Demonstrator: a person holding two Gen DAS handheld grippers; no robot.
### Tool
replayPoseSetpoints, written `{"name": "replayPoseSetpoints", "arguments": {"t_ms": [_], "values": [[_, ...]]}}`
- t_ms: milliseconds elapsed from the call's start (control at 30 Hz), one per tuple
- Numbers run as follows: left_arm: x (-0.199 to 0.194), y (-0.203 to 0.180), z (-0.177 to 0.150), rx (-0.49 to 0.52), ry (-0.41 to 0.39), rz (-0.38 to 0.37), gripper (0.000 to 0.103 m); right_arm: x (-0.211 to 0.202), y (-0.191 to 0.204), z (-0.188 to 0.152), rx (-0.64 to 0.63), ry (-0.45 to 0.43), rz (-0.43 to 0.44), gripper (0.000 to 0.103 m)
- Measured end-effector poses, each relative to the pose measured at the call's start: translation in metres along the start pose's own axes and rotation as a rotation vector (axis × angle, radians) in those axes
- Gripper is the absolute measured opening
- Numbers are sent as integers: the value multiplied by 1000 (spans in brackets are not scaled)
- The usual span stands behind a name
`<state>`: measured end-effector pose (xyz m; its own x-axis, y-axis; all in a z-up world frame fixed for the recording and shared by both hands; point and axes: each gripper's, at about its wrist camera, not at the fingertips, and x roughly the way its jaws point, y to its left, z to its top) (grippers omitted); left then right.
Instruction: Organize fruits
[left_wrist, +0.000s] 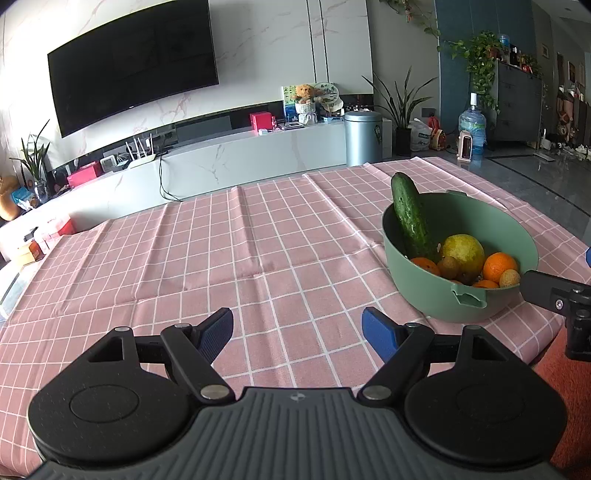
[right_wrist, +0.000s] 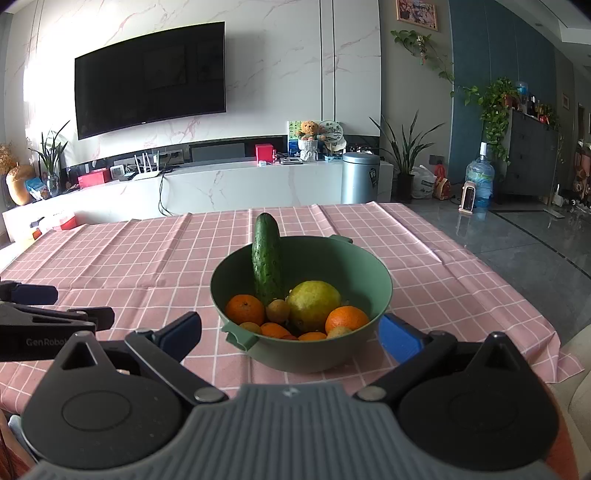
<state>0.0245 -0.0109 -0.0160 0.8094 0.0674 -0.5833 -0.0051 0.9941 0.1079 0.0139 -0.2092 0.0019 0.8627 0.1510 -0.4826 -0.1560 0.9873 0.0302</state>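
In the left wrist view, the left gripper (left_wrist: 297, 330) hangs over the pink checked tablecloth (left_wrist: 221, 251) with its jaws spread wide and nothing between them, only bare cloth. To its right, well outside the gap, stands the green bowl (left_wrist: 424, 280), near the table's right edge. A cucumber (left_wrist: 410, 218) leans in the bowl, its tip rising above the rim on the far left side. Beside it lie a yellow-green pear (left_wrist: 463, 253), several oranges (left_wrist: 500, 266) and a few small tan fruits whose kind cannot be told. At the far right edge of this view a dark part of the right gripper (left_wrist: 554, 295) reaches in just beside the bowl's near rim.

In the right wrist view, the left gripper (right_wrist: 55, 317) shows at the left edge, low over the cloth (right_wrist: 461, 295) and apart from the bowl. The right gripper (right_wrist: 290, 332) has its jaws open wide, and the bowl (right_wrist: 351, 269) sits squarely ahead of them, its near wall lying between the two blue finger pads (right_wrist: 399, 338). Whether the pads touch the bowl's sides cannot be told. The cucumber (right_wrist: 266, 258) stands tilted against the bowl's far left, the pear (right_wrist: 314, 304) at the middle, the oranges (right_wrist: 244, 309) either side of it. Behind the table, a television (right_wrist: 147, 77) hangs on the marble wall.
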Motion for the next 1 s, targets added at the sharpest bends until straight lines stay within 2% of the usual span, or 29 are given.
{"name": "replayPoseSetpoints", "arguments": {"t_ms": [1000], "values": [[-2,-1,-1,0,2,0,93,0,1,0,-4,1,-1,98]]}}
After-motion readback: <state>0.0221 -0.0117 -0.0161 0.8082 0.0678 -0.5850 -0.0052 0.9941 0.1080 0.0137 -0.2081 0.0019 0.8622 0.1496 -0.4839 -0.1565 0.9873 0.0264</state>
